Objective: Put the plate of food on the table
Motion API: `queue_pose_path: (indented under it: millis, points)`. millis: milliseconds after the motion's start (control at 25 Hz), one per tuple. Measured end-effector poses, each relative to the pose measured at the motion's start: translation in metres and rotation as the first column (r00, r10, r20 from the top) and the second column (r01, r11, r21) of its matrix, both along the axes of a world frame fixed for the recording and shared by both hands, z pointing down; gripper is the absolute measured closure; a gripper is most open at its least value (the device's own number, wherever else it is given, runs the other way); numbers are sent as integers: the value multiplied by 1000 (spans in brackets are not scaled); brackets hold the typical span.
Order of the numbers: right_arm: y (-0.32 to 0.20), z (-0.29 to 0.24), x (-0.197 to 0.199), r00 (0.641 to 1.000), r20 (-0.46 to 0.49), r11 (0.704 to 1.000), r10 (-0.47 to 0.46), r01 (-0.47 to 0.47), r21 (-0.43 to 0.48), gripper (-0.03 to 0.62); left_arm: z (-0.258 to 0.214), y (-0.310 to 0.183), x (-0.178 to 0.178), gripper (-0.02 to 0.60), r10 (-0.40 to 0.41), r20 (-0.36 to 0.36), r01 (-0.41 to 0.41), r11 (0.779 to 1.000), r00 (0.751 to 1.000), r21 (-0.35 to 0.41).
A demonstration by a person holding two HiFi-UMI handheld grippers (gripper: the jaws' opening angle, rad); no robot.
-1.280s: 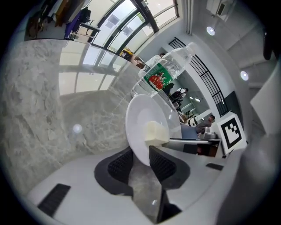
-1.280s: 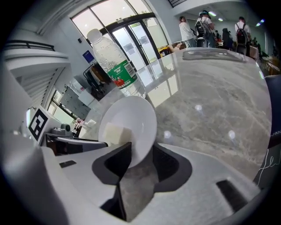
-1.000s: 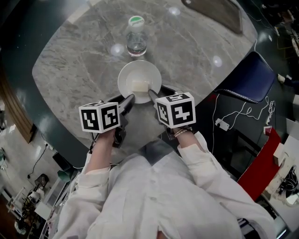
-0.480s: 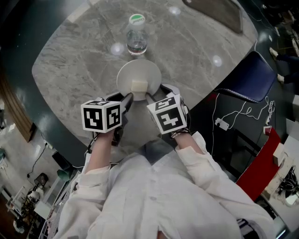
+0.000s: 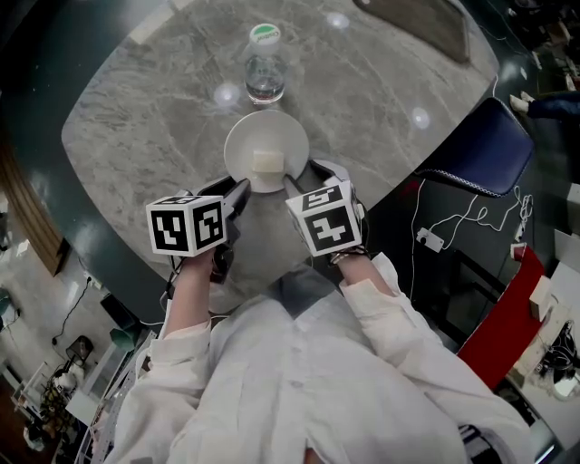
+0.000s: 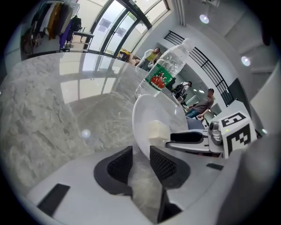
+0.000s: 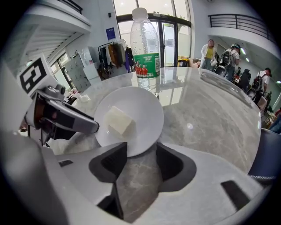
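A white plate with a pale cube of food rests on the grey marble table, just ahead of both grippers. My left gripper stands open at the plate's near-left rim; in the left gripper view the plate reaches between the tips of the left gripper without being pressed. My right gripper is open at the near-right rim. Its jaws have just been opening. In the right gripper view the plate has its edge lying loose between the tips of the right gripper.
A clear water bottle with a green cap stands upright just beyond the plate. The table's near edge runs close under my hands. A blue chair stands to the right. A dark board lies at the table's far right.
The right gripper's marker cube has rolled and its jaws have let go of the plate. The left gripper has drawn back slightly to the left. The plate stays on the table.
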State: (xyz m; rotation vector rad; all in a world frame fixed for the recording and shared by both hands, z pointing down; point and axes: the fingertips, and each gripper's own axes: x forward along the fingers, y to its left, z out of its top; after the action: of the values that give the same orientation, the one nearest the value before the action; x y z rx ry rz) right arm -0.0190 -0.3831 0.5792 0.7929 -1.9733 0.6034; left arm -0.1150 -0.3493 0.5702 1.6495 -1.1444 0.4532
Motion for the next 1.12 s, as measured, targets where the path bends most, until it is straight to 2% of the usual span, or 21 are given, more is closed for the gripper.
queue_pose_path:
  millis: [160,400,560,680,760,880,1000,1120]
  points:
    - [3,-4,0,1000,1,1000,13,-13,-19,402,0,4,-6,468,-17,14,17,1000,1000,-4]
    - [0,-7,2,1000,0,1000,8,-8,-12,402,-2,6,0,468,-35,-49,35,999,998,-6]
    - [-1,-17,0,997,69,1000,21,-22,8,402,-11,5,3,469,-62,-102,65,997,993,30]
    - [-3,-30,-4,991,130,999,23,-28,33,404,-22,1,-4,482,-80,-90,86,994,993,71]
    - [-3,-42,-5,983,178,998,33,-42,45,409,-31,1,-4,515,-70,-91,79,992,993,99]
    - [-1,-62,-4,966,253,995,48,-69,71,488,-51,1,5,540,-27,-111,45,986,993,159]
    - [6,-90,-5,941,339,990,9,-56,127,575,-73,5,9,541,2,-97,20,973,995,228]
    - [16,-120,-6,905,423,985,-38,-37,169,588,-96,11,14,543,31,-72,-7,951,997,310]
